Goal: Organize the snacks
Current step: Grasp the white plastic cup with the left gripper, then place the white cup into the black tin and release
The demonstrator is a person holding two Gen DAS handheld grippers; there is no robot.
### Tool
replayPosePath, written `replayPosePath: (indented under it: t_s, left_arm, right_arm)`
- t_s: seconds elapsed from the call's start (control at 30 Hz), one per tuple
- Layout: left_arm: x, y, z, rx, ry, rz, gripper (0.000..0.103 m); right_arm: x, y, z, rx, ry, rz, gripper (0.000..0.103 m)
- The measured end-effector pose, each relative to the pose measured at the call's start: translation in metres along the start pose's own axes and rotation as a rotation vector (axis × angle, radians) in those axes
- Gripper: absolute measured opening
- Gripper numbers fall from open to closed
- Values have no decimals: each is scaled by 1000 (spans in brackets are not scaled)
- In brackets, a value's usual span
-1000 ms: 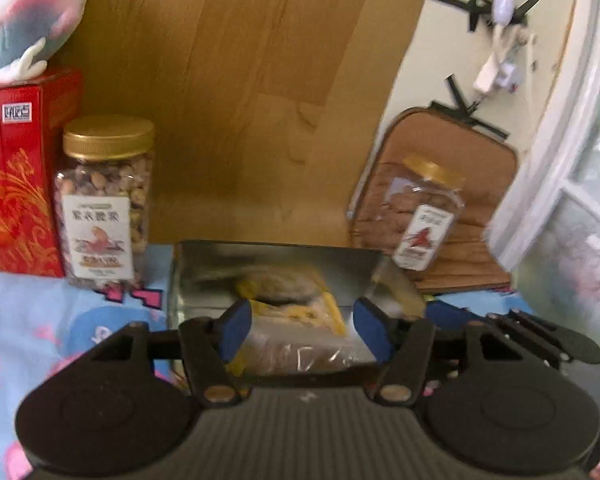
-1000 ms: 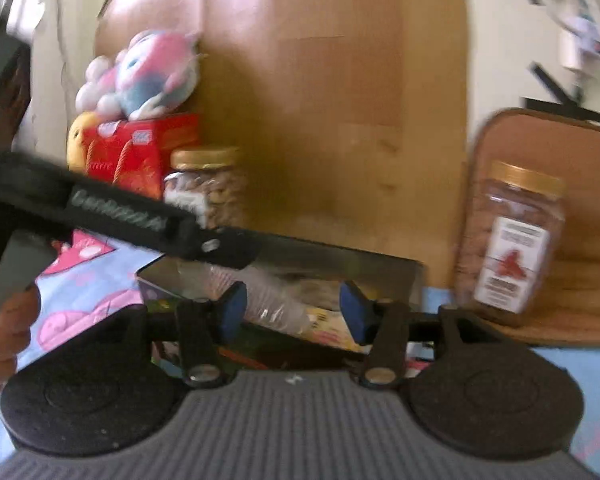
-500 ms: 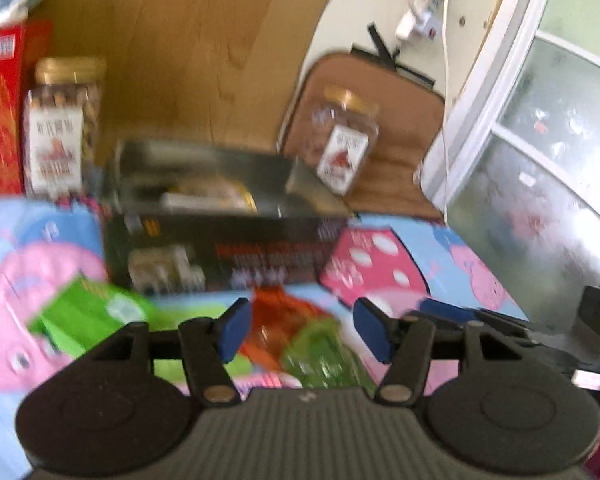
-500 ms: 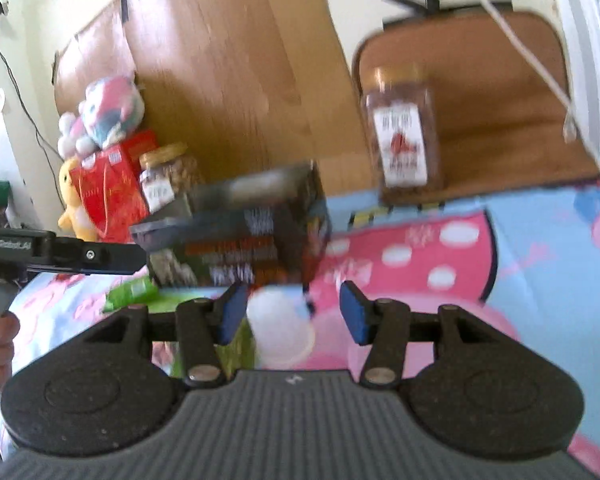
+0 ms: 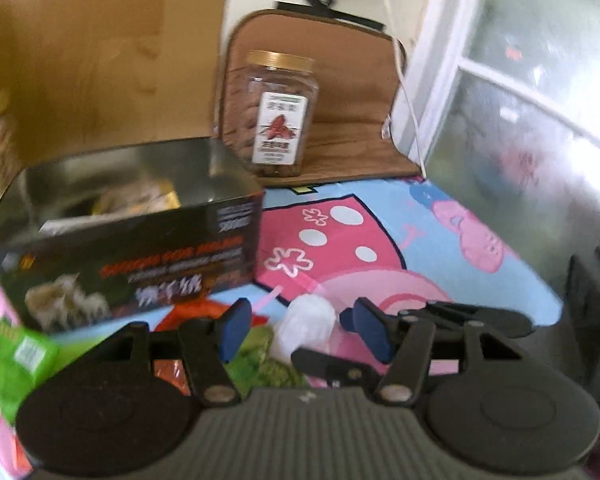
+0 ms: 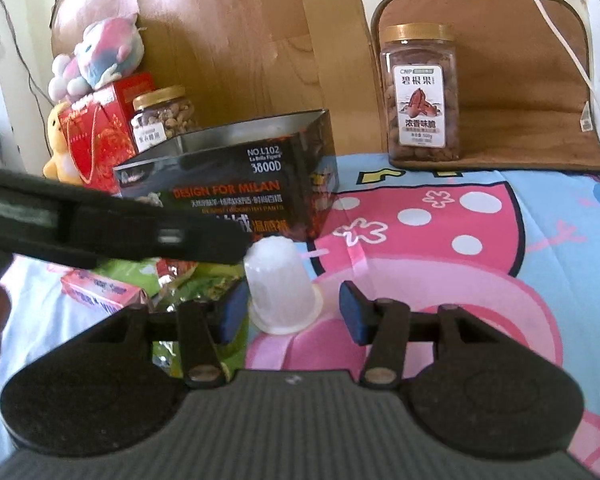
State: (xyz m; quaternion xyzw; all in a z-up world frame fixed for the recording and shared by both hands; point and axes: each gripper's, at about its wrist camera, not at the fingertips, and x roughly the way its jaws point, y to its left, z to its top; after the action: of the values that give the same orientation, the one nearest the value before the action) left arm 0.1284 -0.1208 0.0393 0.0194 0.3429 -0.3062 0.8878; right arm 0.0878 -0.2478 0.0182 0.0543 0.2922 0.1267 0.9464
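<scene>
A black open box [image 6: 236,184] holding snack packets stands on the cartoon cloth; it also shows in the left wrist view [image 5: 132,240]. A white jelly cup [image 6: 278,284] stands upside down in front of it, between the open fingers of my right gripper [image 6: 288,308], not gripped. Green packets [image 6: 196,280], an orange packet [image 5: 192,312] and a pink pack [image 6: 100,288] lie in front of the box. My left gripper [image 5: 296,330] is open and empty, above the packets and the cup [image 5: 308,320].
A pecan jar [image 6: 420,92] stands on a brown mat at the back right. A nut jar [image 6: 162,116], a red gift box [image 6: 100,128] and plush toys [image 6: 104,56] stand at the back left. A window [image 5: 540,100] is on the right.
Both grippers have pulled back from over the box and come down in front of it. The right gripper now straddles the jelly cup. Both stay open.
</scene>
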Motion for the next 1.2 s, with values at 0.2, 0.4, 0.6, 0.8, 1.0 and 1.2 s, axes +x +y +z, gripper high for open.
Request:
replayPosePath:
  t_s: [0.2,0.4,0.6,0.8,1.0,1.2]
  left_arm:
    - [17,-1,-9,26,35,21,41]
    - [16,-10,-6,53,26,18,33]
    - [-23,-11,16,59,-104,15,34]
    - [-33,20,55,-4,-197,57,34]
    - [8,67,75,-167,-151,76,40]
    - [-34,83,45,-237,-228,7,46]
  right_arm:
    - [2,5,1,-81,-11,-5,47]
    - [3,11,1,-118,-22,-1,33]
    - [-19,28,18,-191,-158,-32,34]
    - [0,42,64,-308,-259,-36,34]
    - [49,40,91,-356,-232,-82,37]
    - [6,11,66,-193,-242,-37,39]
